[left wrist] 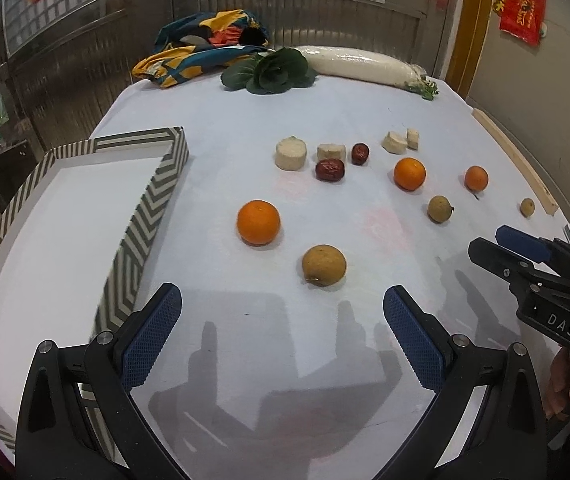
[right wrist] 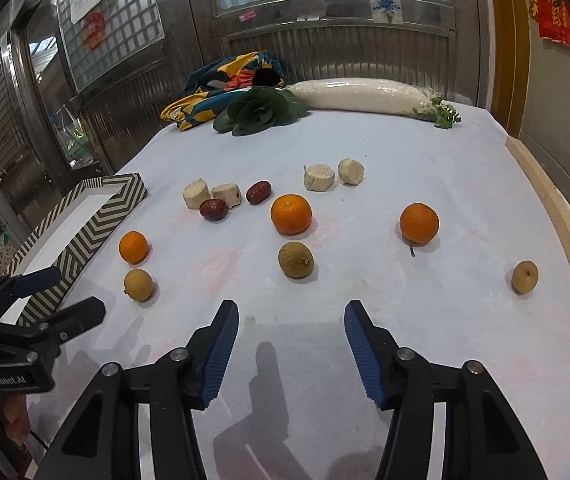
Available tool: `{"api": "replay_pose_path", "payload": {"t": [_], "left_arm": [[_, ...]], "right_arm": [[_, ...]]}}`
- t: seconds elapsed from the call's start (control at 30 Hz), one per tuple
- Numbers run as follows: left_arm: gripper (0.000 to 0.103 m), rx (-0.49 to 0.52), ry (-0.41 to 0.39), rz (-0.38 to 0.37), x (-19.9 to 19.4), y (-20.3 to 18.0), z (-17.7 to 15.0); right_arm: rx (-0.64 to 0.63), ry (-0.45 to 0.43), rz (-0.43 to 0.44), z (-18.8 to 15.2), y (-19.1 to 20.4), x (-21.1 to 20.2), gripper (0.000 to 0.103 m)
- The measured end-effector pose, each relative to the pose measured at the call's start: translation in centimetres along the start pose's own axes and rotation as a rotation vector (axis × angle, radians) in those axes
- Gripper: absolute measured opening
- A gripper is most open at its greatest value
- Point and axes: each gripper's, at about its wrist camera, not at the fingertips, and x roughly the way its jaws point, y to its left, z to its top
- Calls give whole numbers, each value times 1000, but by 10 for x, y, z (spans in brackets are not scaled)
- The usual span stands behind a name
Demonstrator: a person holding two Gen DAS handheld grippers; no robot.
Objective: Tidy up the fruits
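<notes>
Only bare white floor inside the chevron-patterned tray (left wrist: pixel 153 200), fruit outside.

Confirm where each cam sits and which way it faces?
Left wrist: on the left hand-held gripper, angled down at the table; jaws open, box at left, right hand-held gripper at right edge.
Right wrist: on the right hand-held gripper, same tilt; jaws open, empty.
Shared: three oranges, white radish.

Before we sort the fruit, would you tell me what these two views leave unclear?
- Tray: near end cut off by the left gripper and the left wrist view's edge.
- Bag: contents hidden by its folds in both views.
- Right gripper: only a side view in the left wrist view.
</notes>
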Motion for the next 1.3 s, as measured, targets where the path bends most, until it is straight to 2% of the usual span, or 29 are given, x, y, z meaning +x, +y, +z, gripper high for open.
{"api": "replay_pose_path", "payload": {"t": [0.67,1.1,1.3], "left_arm": [[100,30,11,-10,9,-12,1],[100,40,28,-22,17,-19,4],[100,34,45,-30,25,-19,7]], "right_arm": [[4,1,4,1,-4,5,54],[-59,35,-13,29,-4,38,53],[-74,83,8,36,-8,58,36]]}}
